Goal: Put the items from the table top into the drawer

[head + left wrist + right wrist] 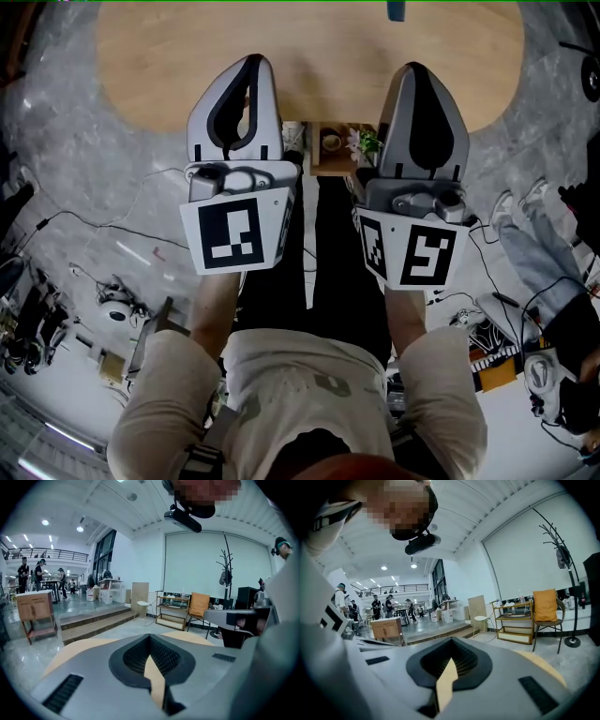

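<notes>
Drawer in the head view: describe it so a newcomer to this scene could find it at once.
Start at the big oval wooden table across the top. At the middle of its near edge, between the left gripper and right gripper, sits the small open drawer. It alone is a wooden box holding small things, a cup and a leafy sprig.

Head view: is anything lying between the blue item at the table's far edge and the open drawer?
Nothing visible does. The table top between the blue item and the drawer is bare wood. The left gripper and the right gripper flank the drawer in this view, jaws shut and empty.
</notes>
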Action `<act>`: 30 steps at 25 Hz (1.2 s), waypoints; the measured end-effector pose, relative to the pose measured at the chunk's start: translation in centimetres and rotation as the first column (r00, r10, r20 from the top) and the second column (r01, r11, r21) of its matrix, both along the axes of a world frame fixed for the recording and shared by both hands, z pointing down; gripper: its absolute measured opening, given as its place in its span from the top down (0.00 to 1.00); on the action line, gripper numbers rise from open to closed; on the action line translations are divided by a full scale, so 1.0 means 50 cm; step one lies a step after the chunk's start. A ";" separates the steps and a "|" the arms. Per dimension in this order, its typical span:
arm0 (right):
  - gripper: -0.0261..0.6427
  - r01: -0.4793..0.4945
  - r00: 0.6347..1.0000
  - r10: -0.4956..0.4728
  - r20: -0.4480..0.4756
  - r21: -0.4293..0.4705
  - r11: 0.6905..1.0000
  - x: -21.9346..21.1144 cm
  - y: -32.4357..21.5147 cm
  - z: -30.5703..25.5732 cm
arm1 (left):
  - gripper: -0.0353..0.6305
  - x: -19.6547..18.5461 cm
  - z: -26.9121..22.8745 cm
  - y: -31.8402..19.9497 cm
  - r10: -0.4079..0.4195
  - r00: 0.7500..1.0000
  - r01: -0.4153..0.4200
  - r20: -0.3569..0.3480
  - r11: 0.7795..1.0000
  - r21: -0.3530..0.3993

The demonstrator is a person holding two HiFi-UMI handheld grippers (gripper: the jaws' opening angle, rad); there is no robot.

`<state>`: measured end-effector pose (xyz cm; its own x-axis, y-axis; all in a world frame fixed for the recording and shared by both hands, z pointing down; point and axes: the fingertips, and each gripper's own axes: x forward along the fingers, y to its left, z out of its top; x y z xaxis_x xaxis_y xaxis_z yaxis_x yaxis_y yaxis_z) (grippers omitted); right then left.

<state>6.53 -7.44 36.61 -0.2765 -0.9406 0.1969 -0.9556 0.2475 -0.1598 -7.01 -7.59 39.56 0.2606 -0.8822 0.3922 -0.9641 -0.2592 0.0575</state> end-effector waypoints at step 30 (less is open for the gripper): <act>0.63 -0.224 0.967 0.082 -0.240 -0.654 0.723 0.148 -0.255 0.603 | 0.94 -0.021 0.059 -0.037 0.002 0.999 0.000 0.037 0.999 -0.041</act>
